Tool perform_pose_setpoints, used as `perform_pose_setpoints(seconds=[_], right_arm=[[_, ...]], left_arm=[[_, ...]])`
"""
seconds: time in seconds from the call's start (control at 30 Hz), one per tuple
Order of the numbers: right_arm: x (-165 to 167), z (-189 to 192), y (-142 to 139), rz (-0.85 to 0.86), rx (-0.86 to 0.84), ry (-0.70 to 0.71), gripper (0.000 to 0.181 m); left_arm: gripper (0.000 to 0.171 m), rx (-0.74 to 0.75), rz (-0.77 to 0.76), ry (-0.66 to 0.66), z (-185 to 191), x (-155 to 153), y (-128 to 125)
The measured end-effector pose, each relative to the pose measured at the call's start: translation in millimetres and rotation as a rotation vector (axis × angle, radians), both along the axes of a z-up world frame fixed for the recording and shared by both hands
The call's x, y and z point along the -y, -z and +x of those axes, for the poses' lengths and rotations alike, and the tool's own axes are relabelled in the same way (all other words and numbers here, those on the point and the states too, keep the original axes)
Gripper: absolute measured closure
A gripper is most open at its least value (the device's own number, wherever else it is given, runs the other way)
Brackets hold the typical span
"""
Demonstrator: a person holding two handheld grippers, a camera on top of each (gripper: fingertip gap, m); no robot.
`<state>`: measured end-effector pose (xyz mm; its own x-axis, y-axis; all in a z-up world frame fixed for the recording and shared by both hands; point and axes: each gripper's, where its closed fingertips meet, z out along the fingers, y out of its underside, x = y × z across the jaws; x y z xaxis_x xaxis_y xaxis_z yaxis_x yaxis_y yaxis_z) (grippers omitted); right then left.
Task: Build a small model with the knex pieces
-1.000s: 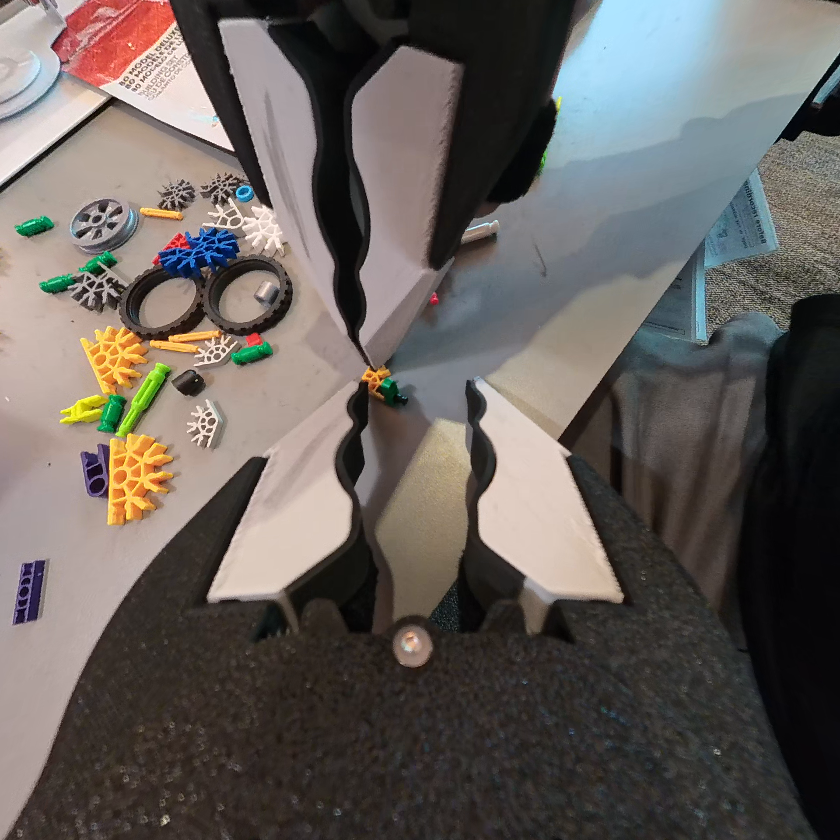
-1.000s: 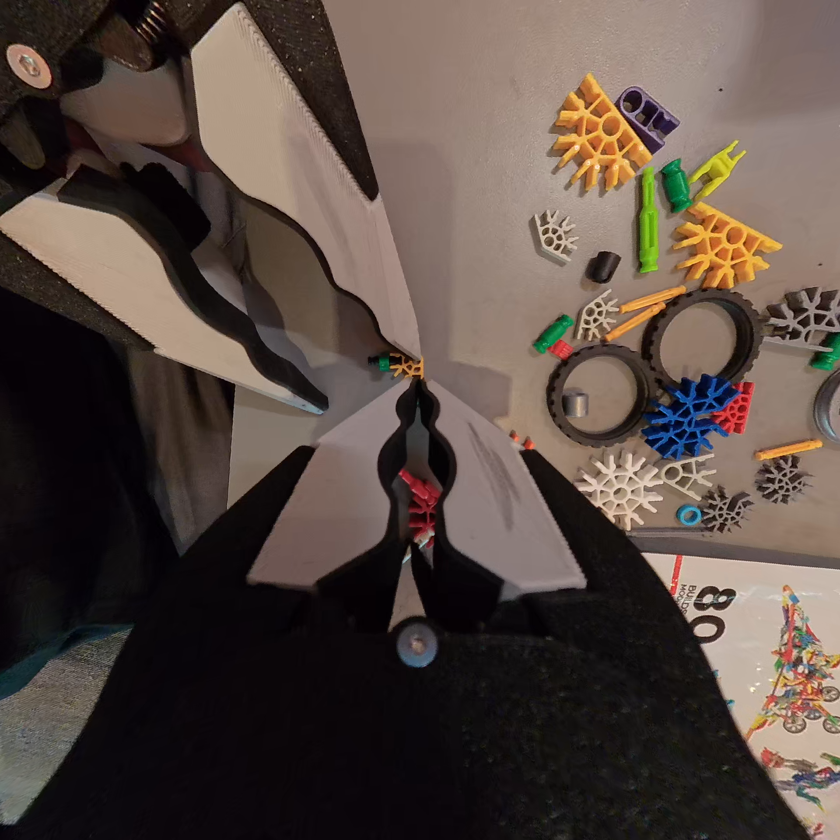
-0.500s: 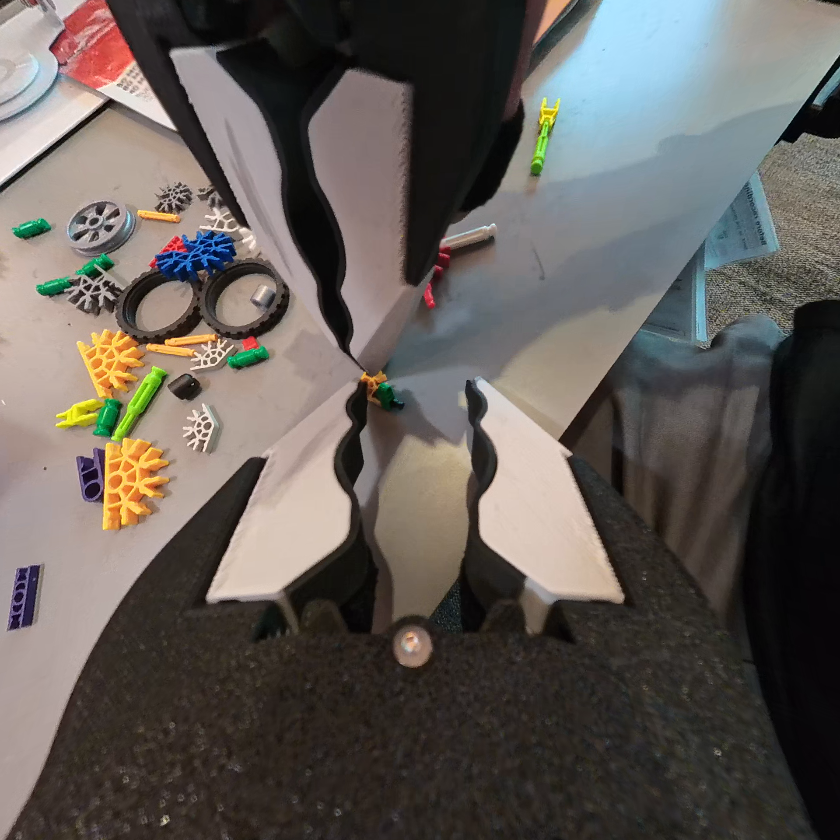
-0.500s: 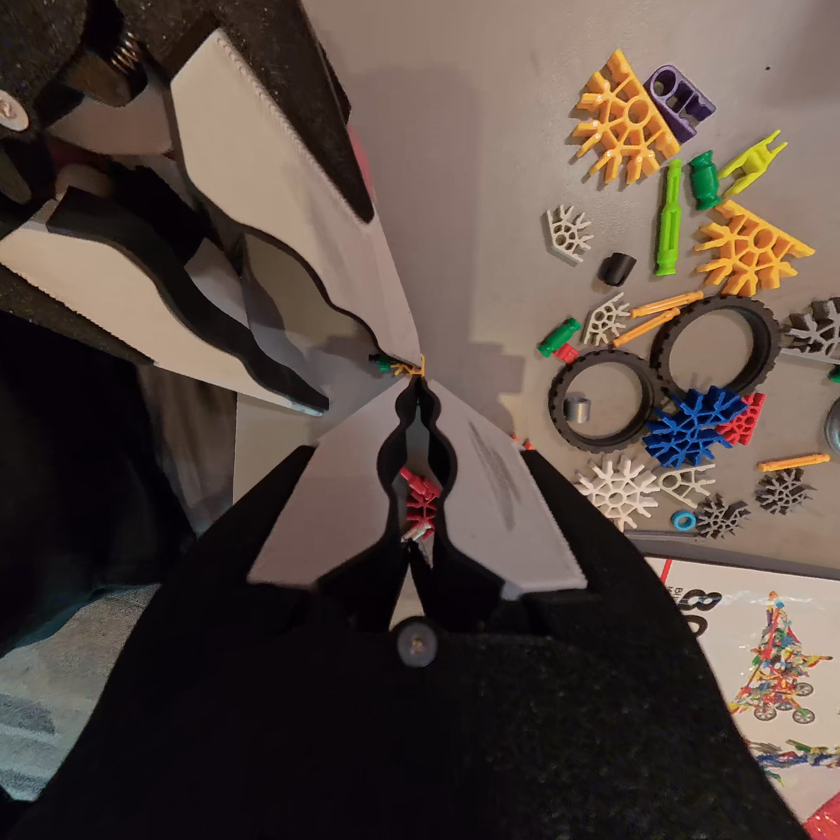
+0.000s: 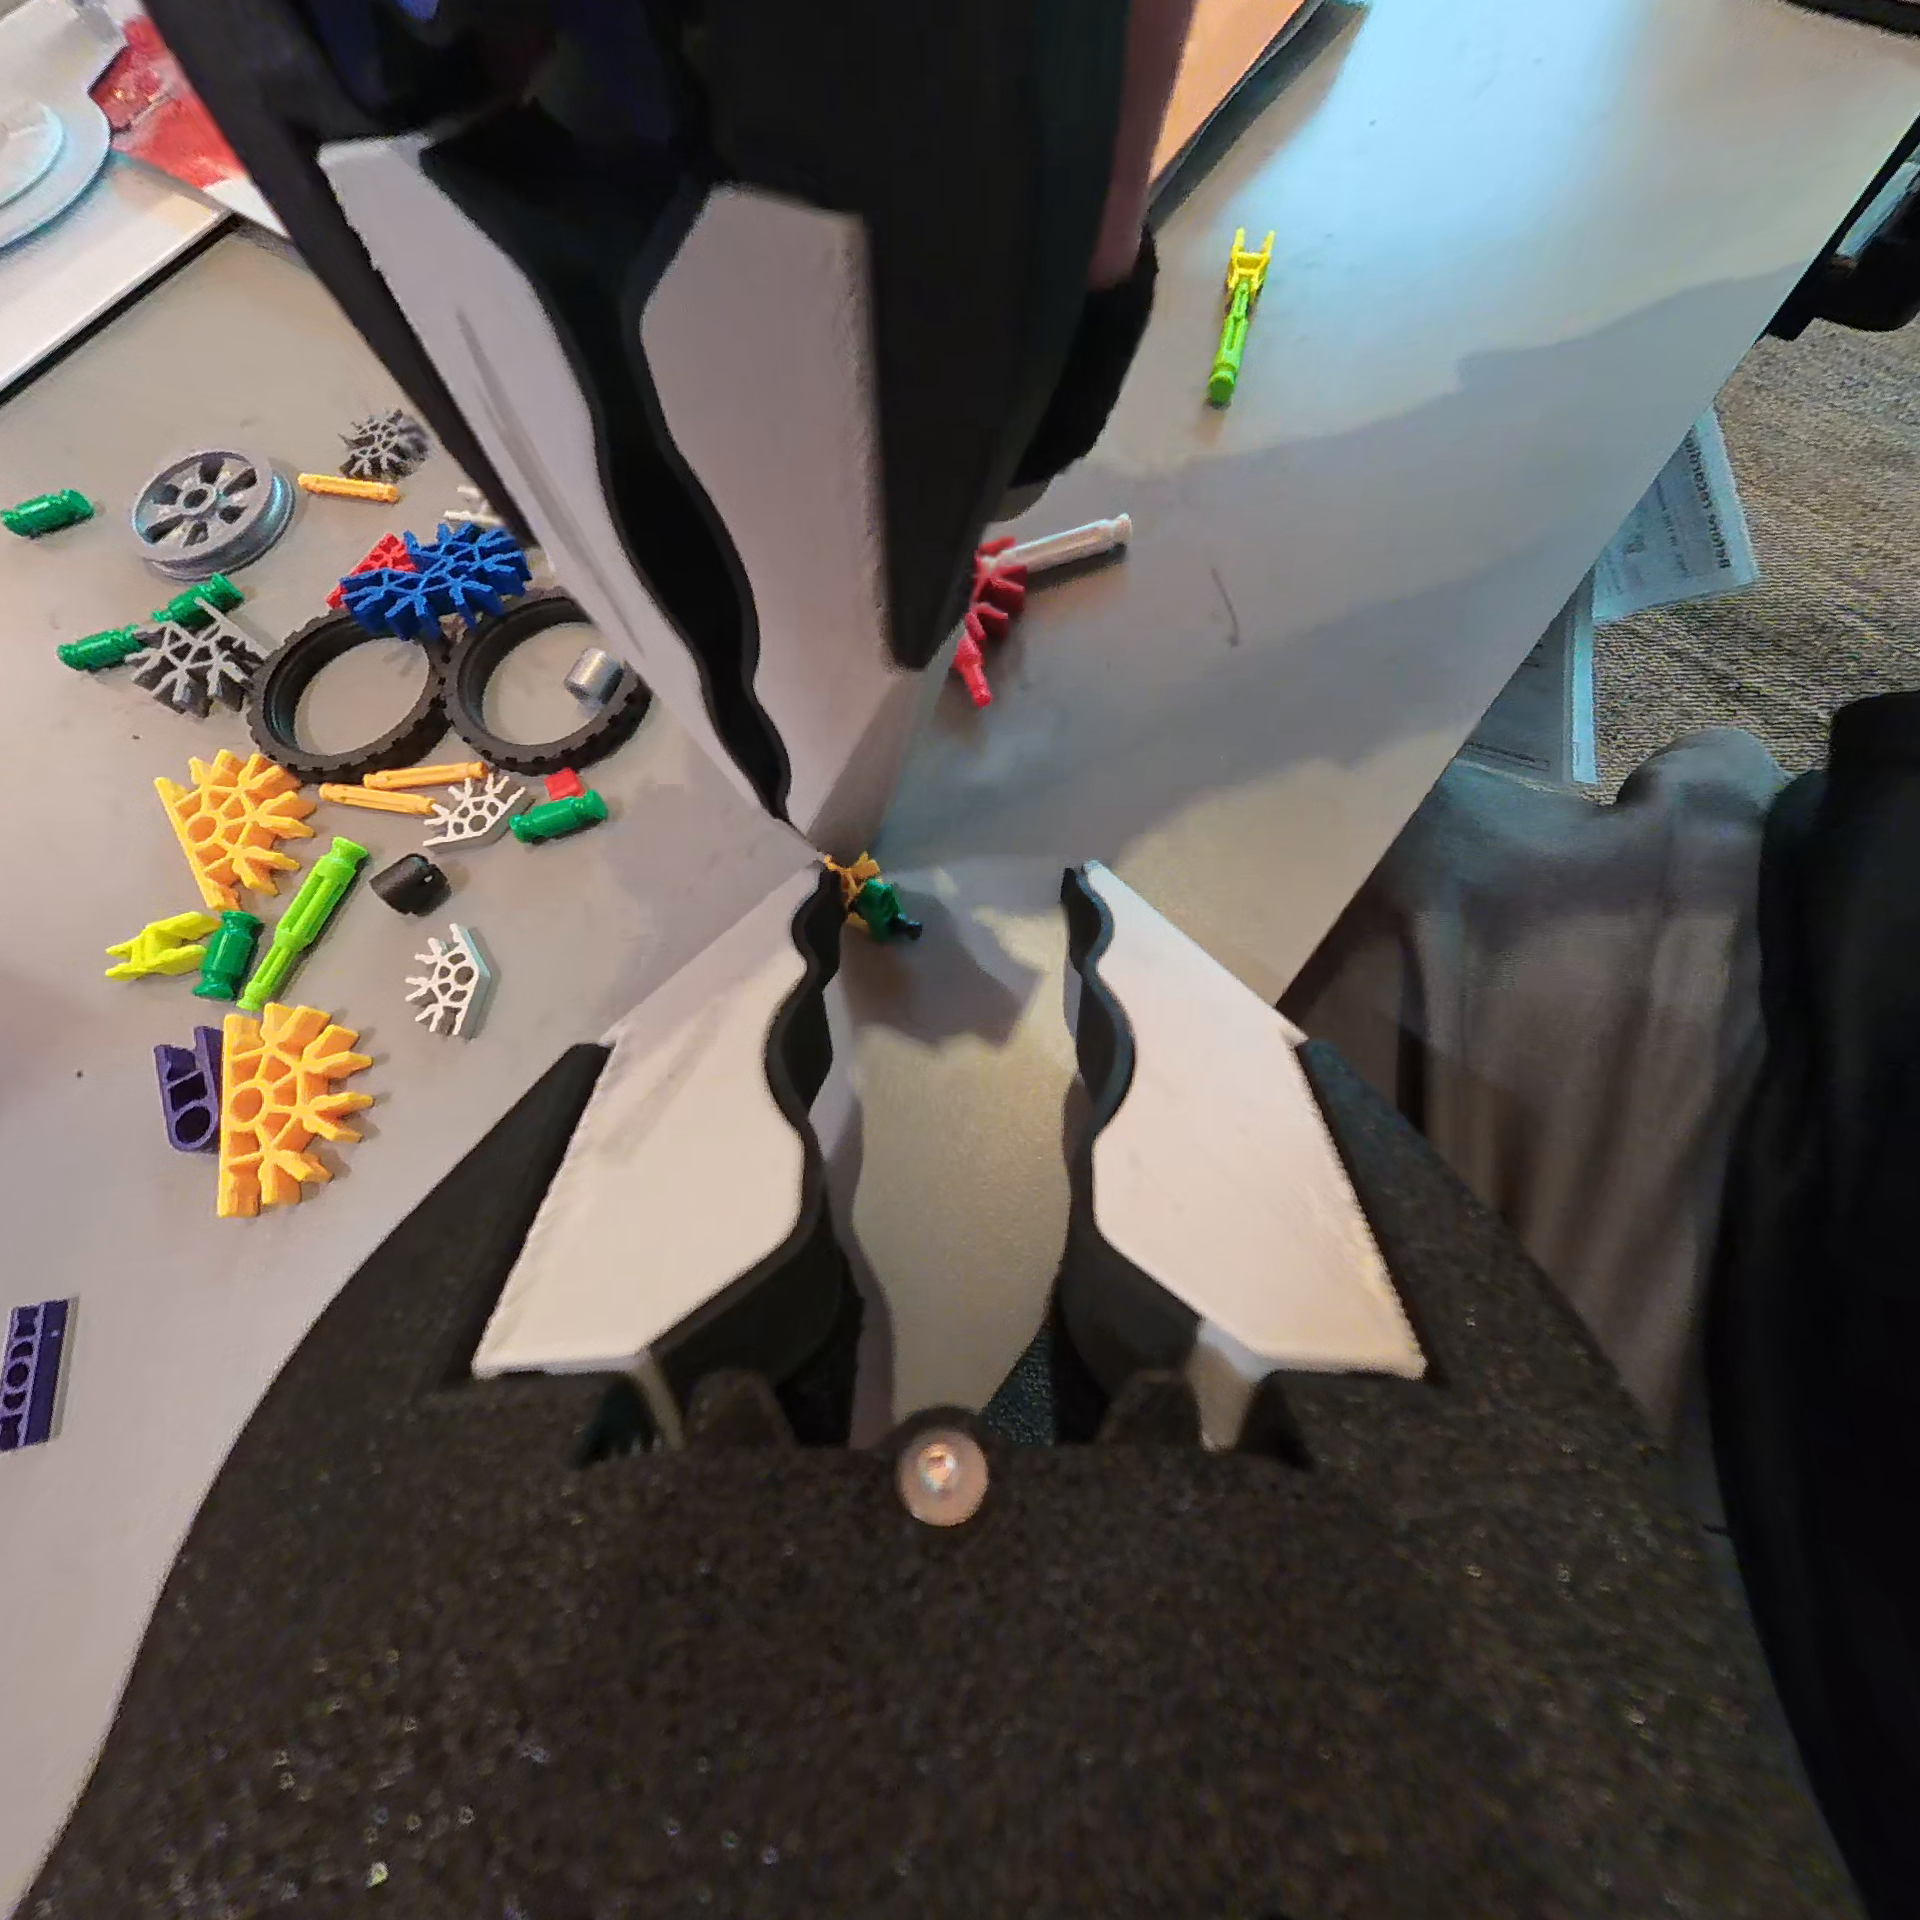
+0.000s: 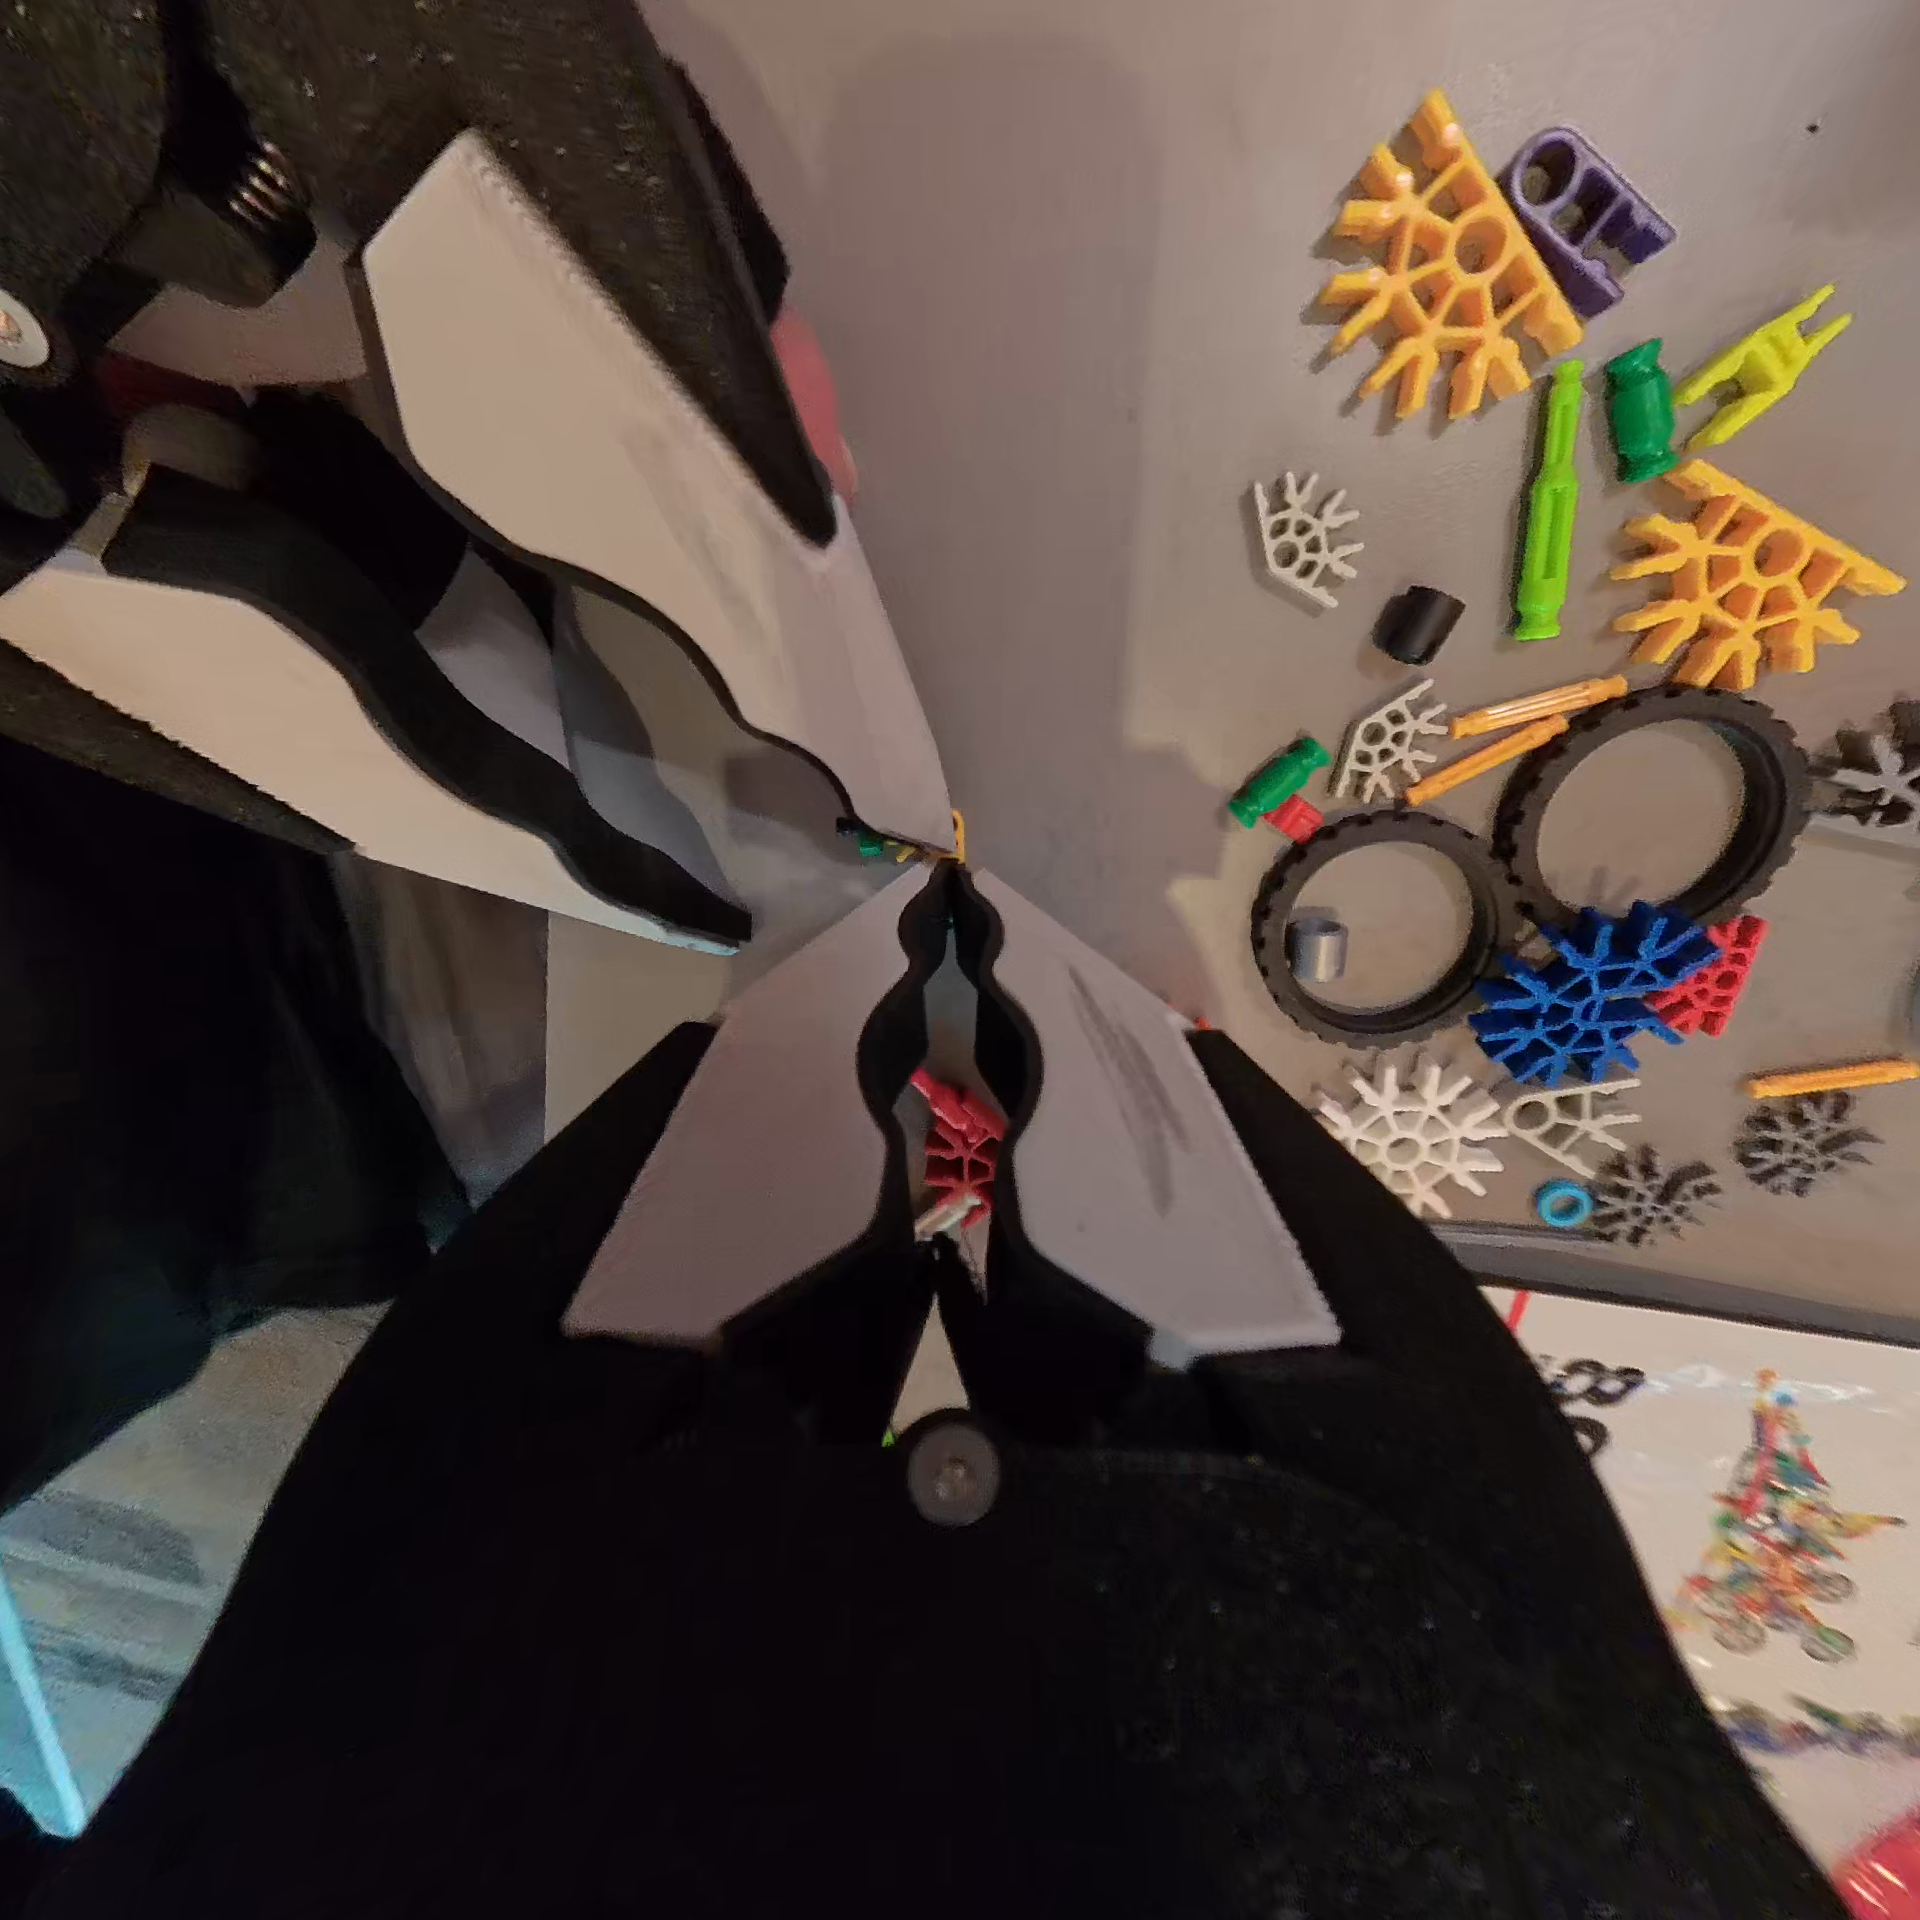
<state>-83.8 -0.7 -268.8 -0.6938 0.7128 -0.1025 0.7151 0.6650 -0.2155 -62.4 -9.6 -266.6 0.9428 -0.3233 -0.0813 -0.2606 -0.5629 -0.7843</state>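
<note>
My right gripper (image 6: 951, 878) is shut on a small yellow connector (image 6: 958, 831) with a short green rod (image 6: 868, 844) plugged into it, just above the grey table (image 6: 1091, 364). In the left wrist view it comes down from above (image 5: 800, 826) with that connector (image 5: 857, 878) and the rod (image 5: 883, 909) at its tip. My left gripper (image 5: 951, 894) is open. Its left fingertip (image 5: 821, 914) touches or nearly touches the piece, and the rod points into the gap. A red connector (image 5: 987, 603) with a white rod (image 5: 1070, 540) lies under the right gripper.
Left of the grippers lie two black tyres (image 5: 447, 686), a blue connector (image 5: 436, 582), yellow connectors (image 5: 281, 1101), a grey wheel (image 5: 208, 509), purple pieces (image 5: 31, 1371) and green rods. A lime rod (image 5: 1236, 322) lies farther back. A printed booklet (image 6: 1714, 1507) lies nearby. The table edge (image 5: 1455, 748) and a person's leg (image 5: 1558, 987) are to the right. The grippers are tip to tip, or close to it. Both grippers' tips are roughly 20 cm from the grey wheel (image 5: 208, 509).
The right gripper has tilted and drawn back a little, uncovering the red connector and the lime rod. The yellow piece stays at its tip. My left gripper stays open.
</note>
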Motion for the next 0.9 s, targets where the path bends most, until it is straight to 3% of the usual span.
perform_pose_setpoints(seconds=[0.03, 0.3, 0.9], right_arm=[[0.2, -0.1, 0.0, -0.028, -0.004, 0.016, 0.181], [3.6, -1.6, -2.9, -0.264, -0.112, 0.149, 0.181], [-8.5, -1.3, -7.2, -0.2, -0.179, 0.12, 0.181]], left_arm=[[0.129, 0.001, 0.0, 0.0, -0.2, 0.0, -0.1], [0.133, 0.032, 0.0, -0.013, -6.3, 2.4, -1.5], [0.133, 0.0, -0.022, -0.015, -6.9, 1.5, -0.4]])
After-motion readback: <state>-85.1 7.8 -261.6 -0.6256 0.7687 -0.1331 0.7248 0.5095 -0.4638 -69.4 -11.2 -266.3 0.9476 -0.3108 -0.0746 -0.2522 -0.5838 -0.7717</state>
